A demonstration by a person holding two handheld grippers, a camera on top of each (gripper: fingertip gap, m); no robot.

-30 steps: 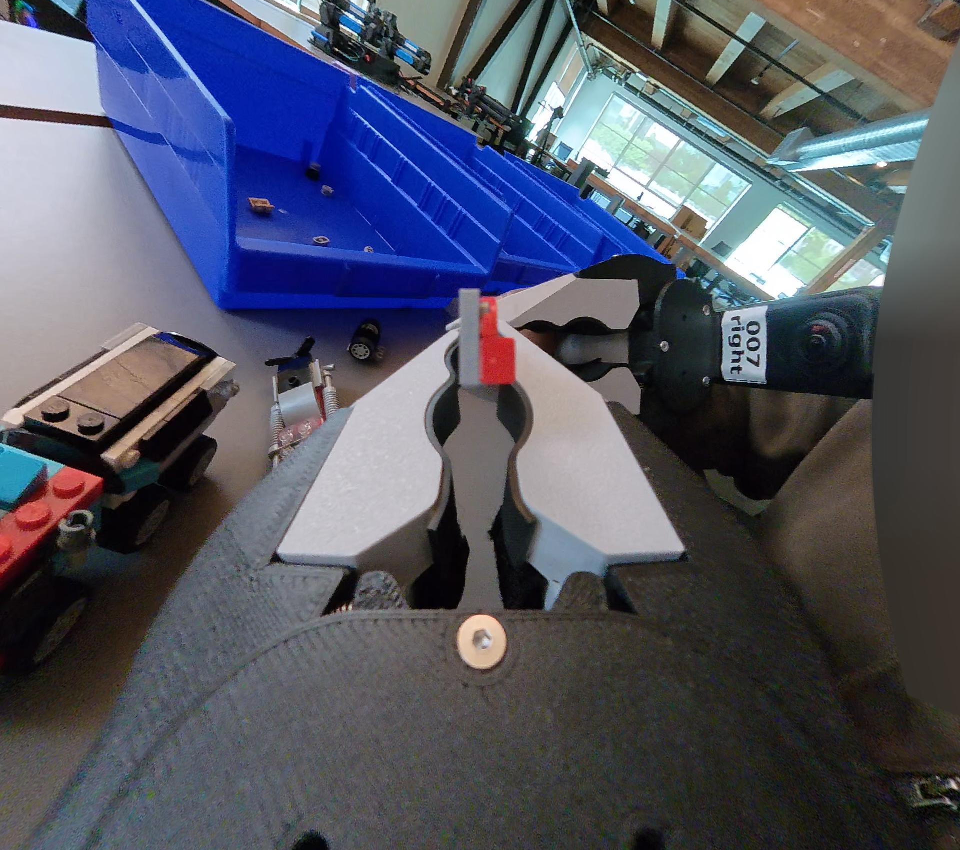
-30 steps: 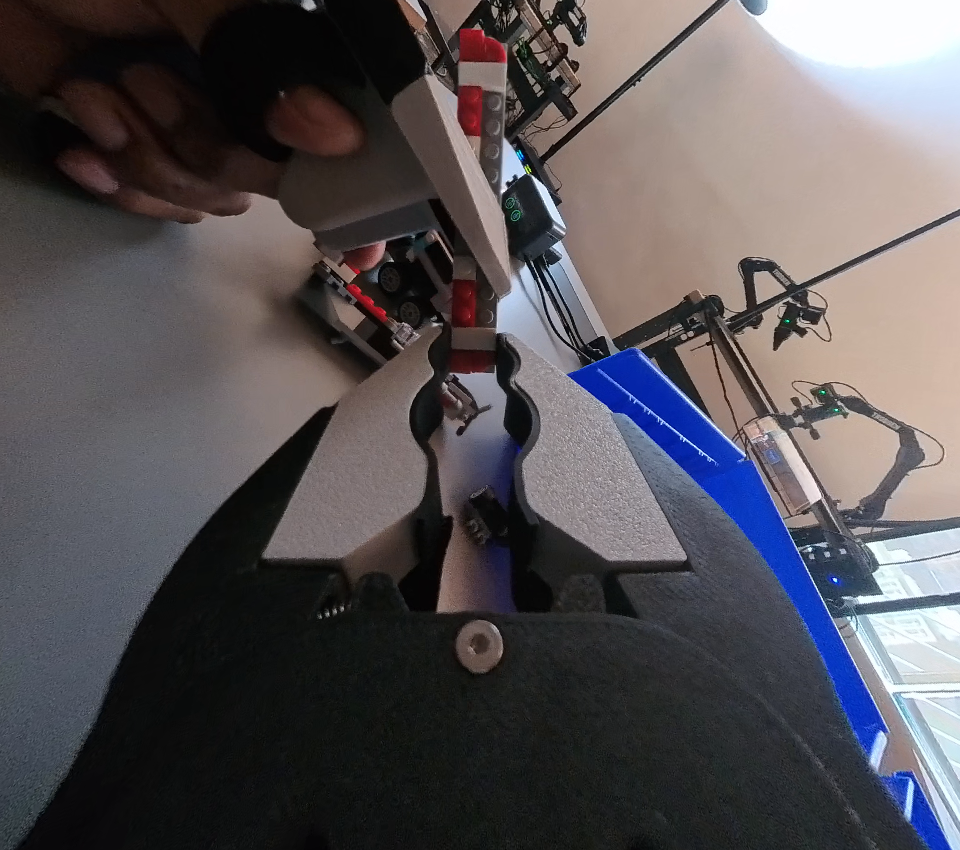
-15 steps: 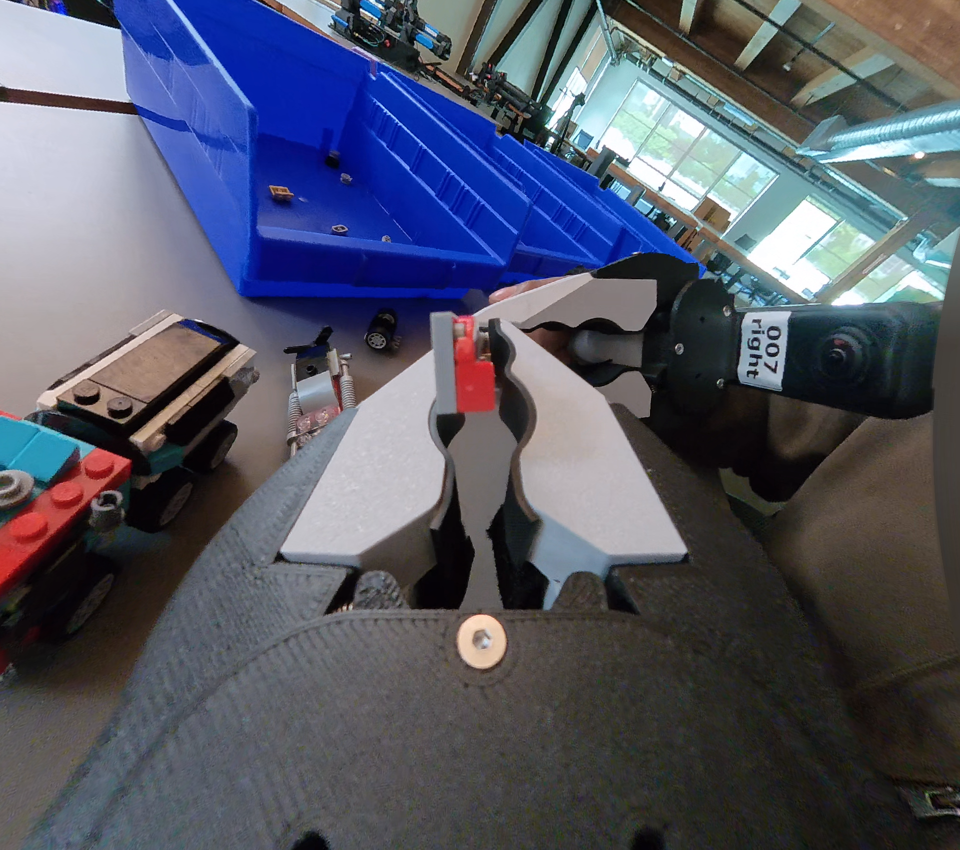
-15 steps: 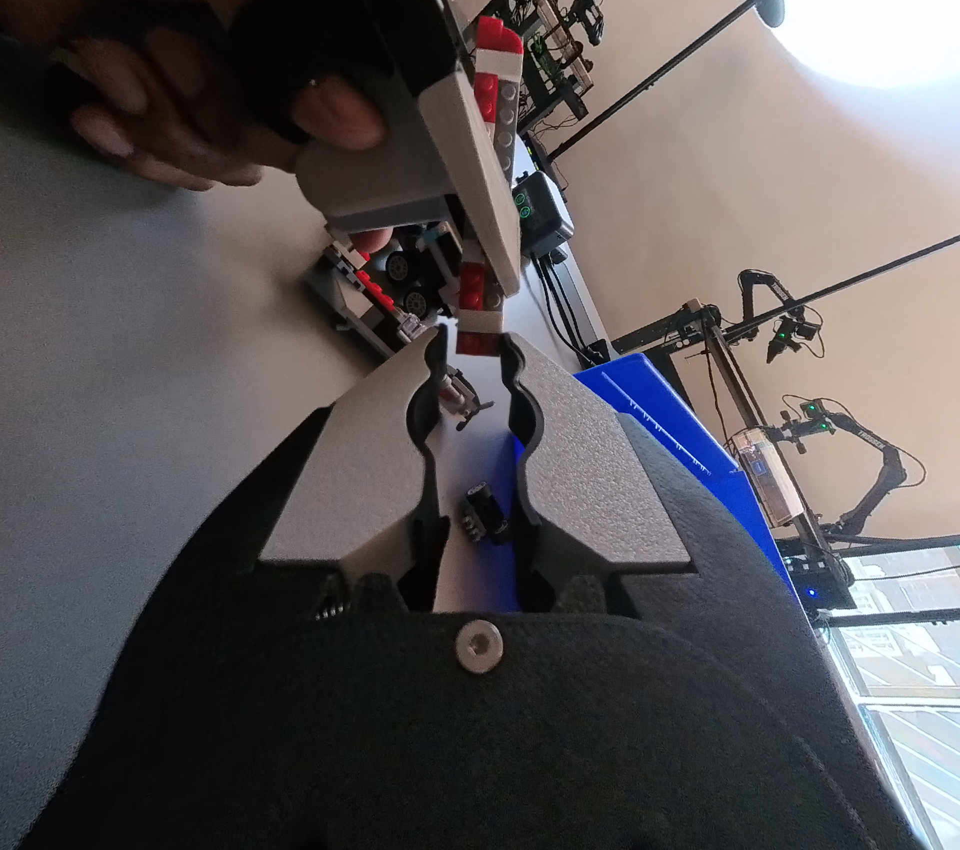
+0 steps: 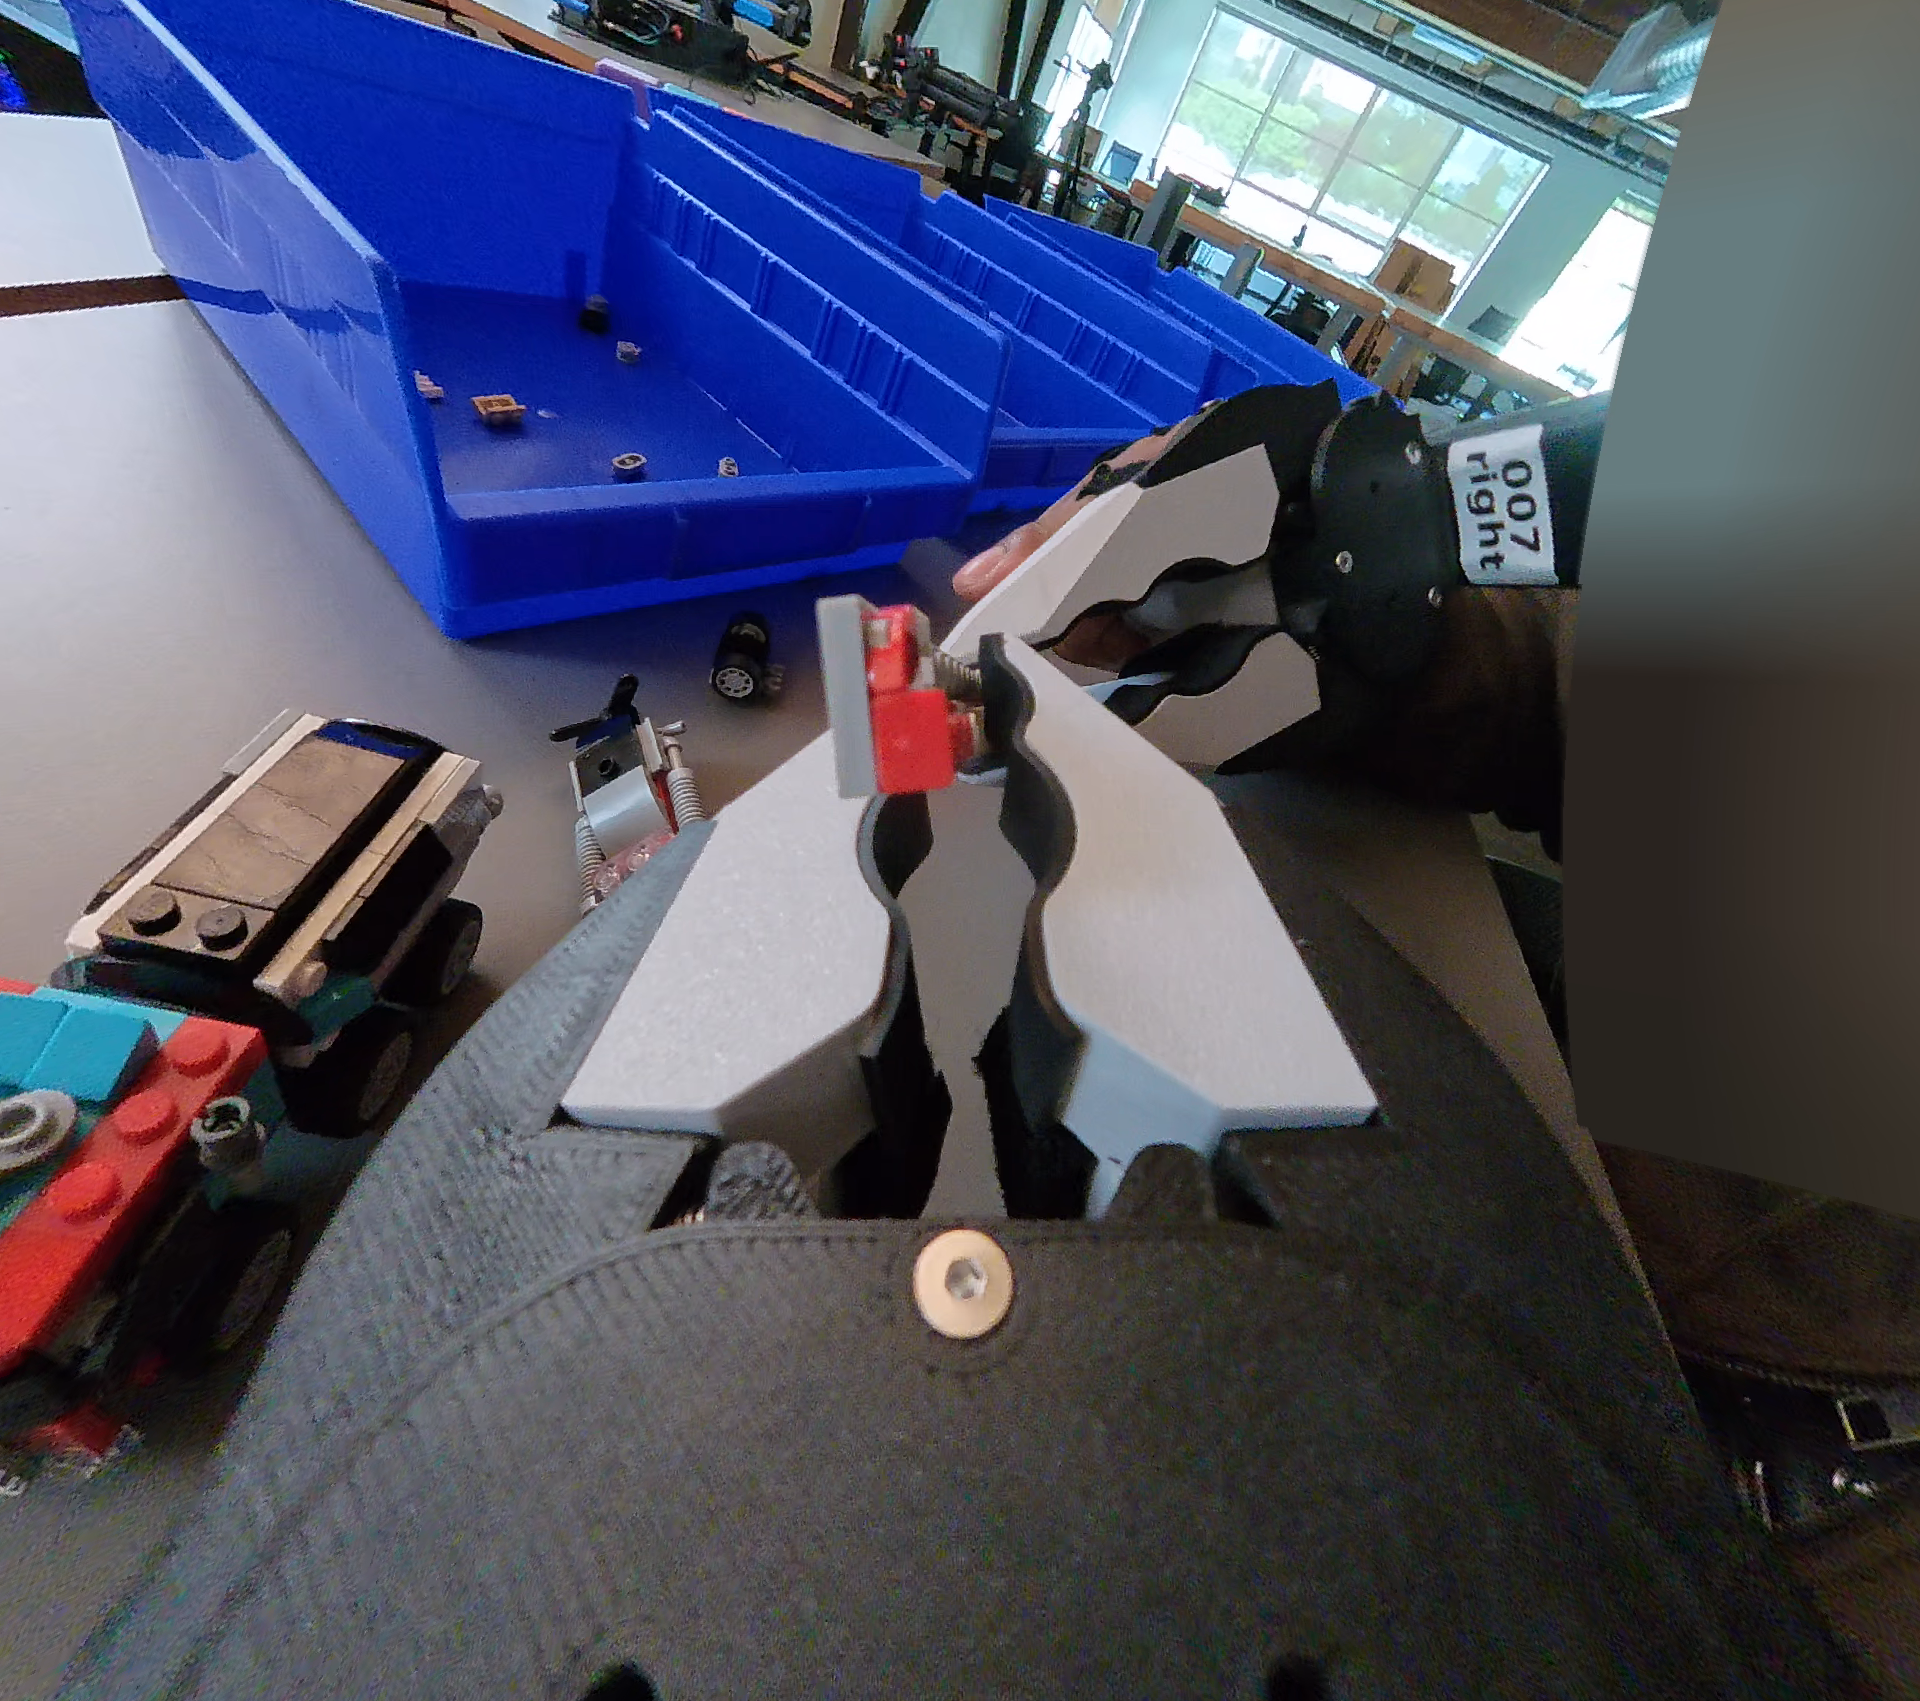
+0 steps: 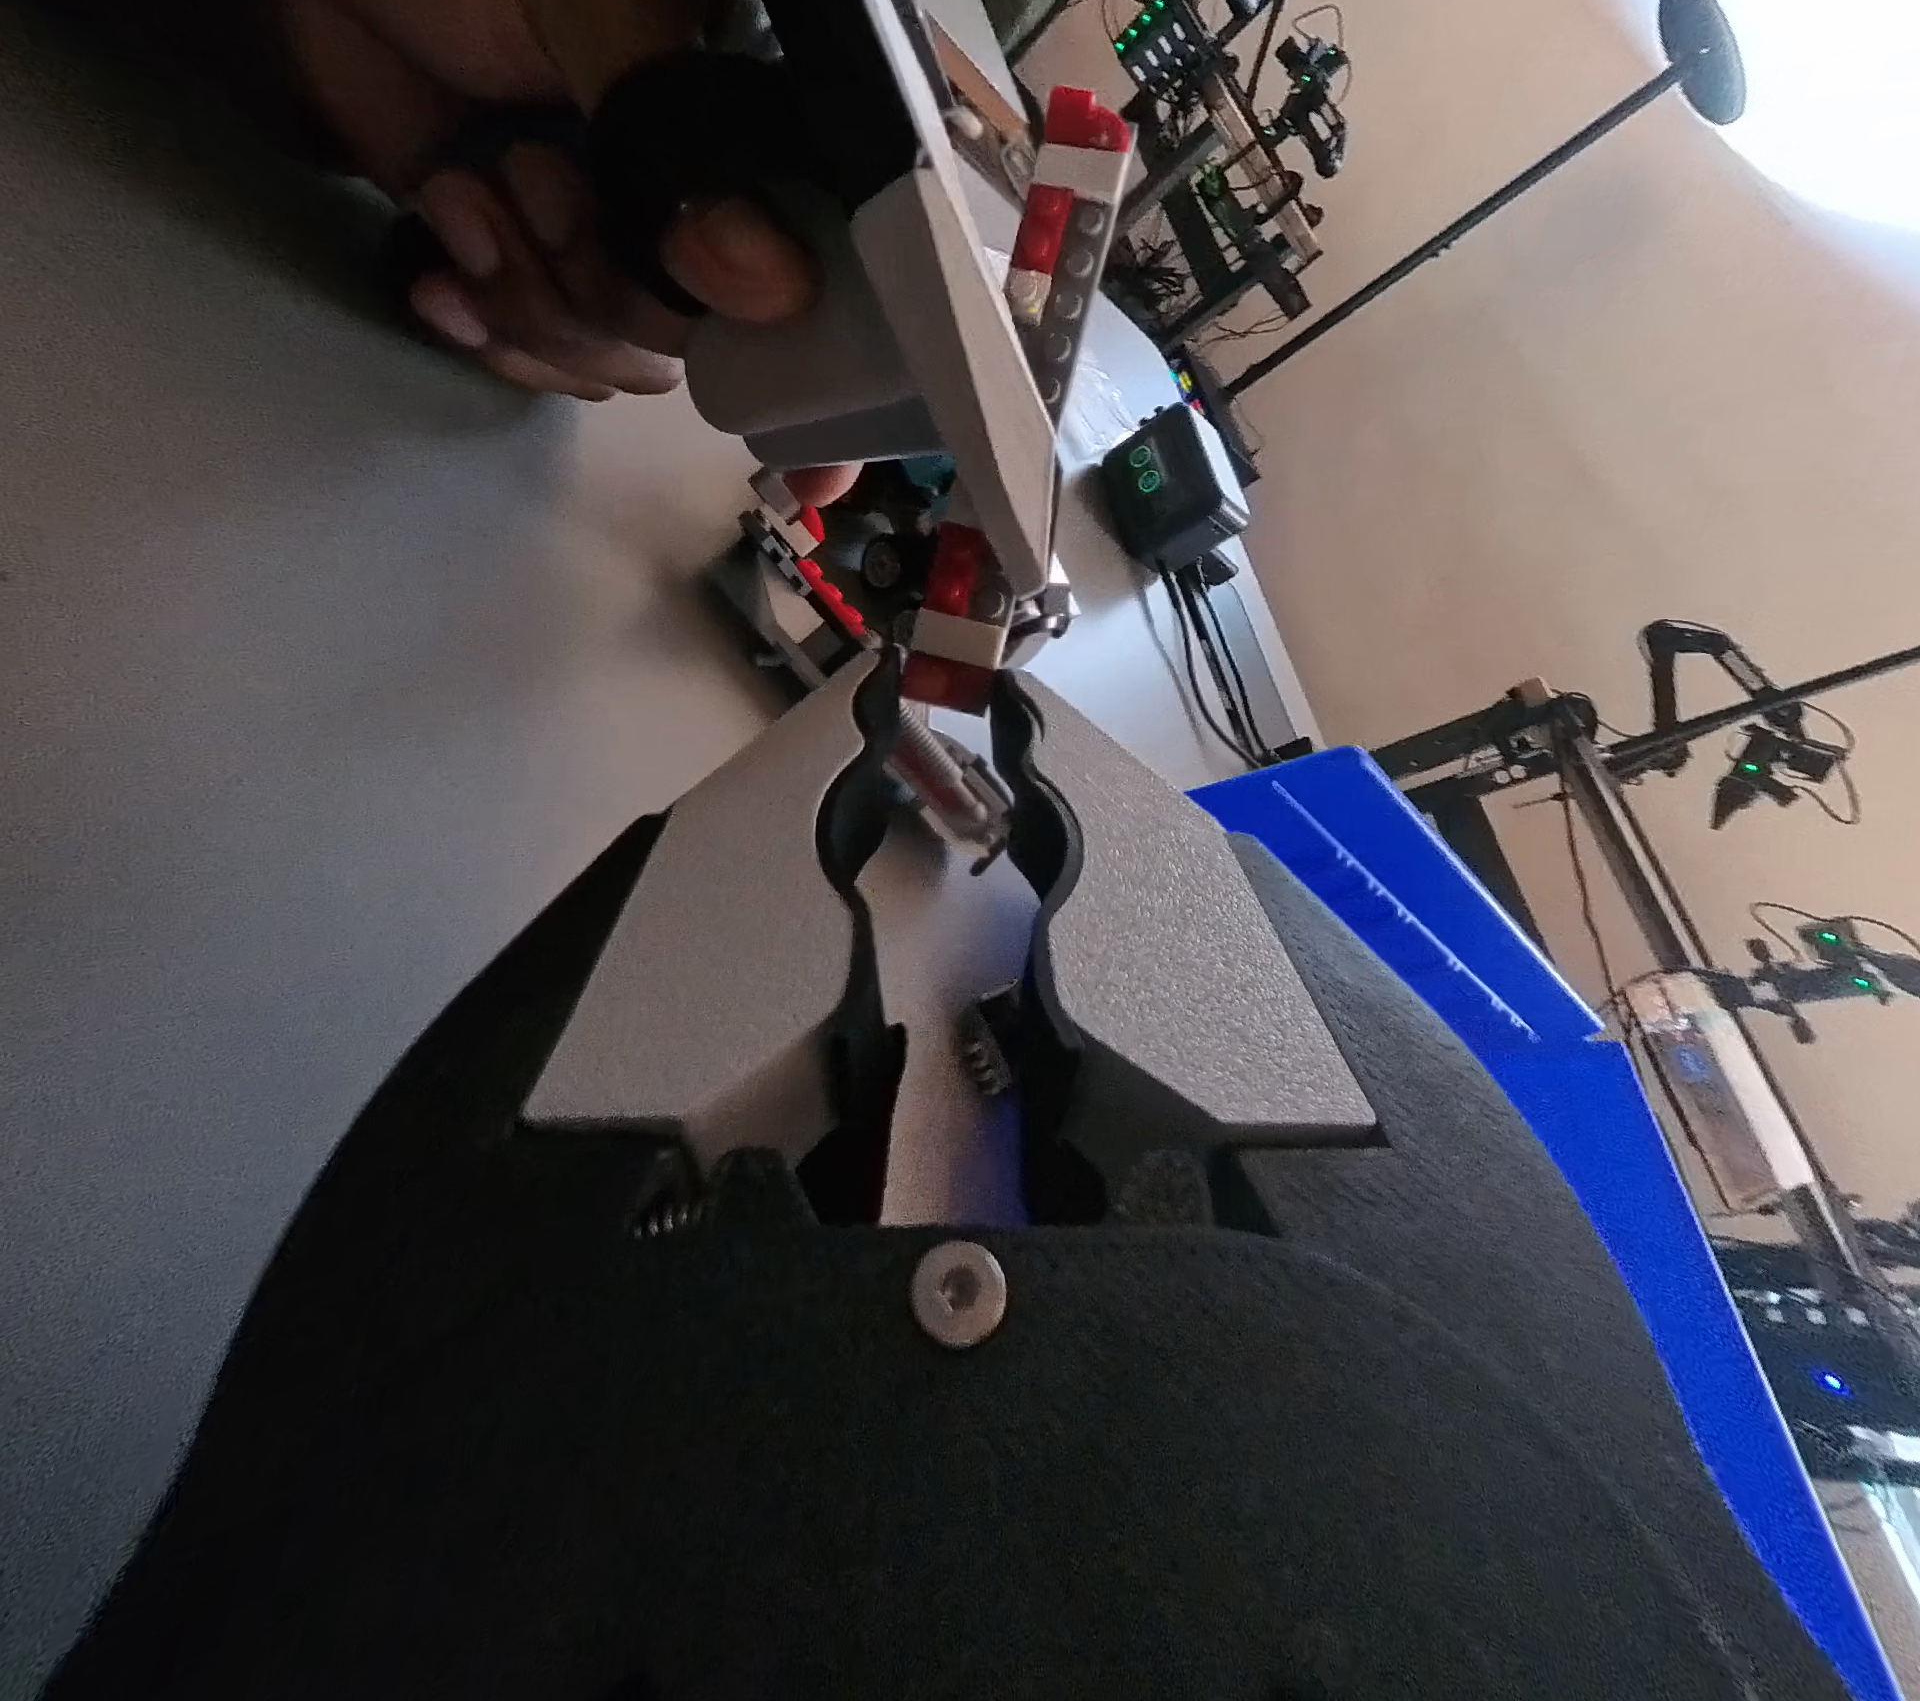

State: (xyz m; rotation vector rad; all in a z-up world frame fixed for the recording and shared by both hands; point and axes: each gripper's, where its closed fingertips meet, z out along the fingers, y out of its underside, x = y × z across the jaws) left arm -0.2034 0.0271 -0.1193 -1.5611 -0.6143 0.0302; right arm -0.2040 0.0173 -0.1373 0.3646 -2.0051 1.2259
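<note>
Left wrist view: the left gripper (image 5: 935,716) was clenched on a long brick strip (image 5: 904,706) of red, white and grey pieces, its grey plate against the left pad and a red block showing between the fingertips.
Right gripper: the right gripper (image 5: 1013,649) came in from the right, with its tips at the same strip, just beyond the left gripper's fingertips.
Right wrist view: the right gripper's (image 6: 940,695) black pads sat on either side of the strip's red end block (image 6: 940,683); whether they pressed on it, I cannot tell. The strip ran up and away through the left gripper's grey fingers (image 6: 966,363), and a hand (image 6: 582,269) held that gripper's handle.
Near on the table: a small spring-and-brick assembly (image 5: 623,794) and a loose black wheel (image 5: 743,654) lay just left of the left gripper's fingers.
Far left: two brick cars (image 5: 270,903) stood side by side.
Behind: a row of blue bins (image 5: 623,363) lay on the grey table (image 5: 156,591); the nearest held a few tiny parts.
</note>
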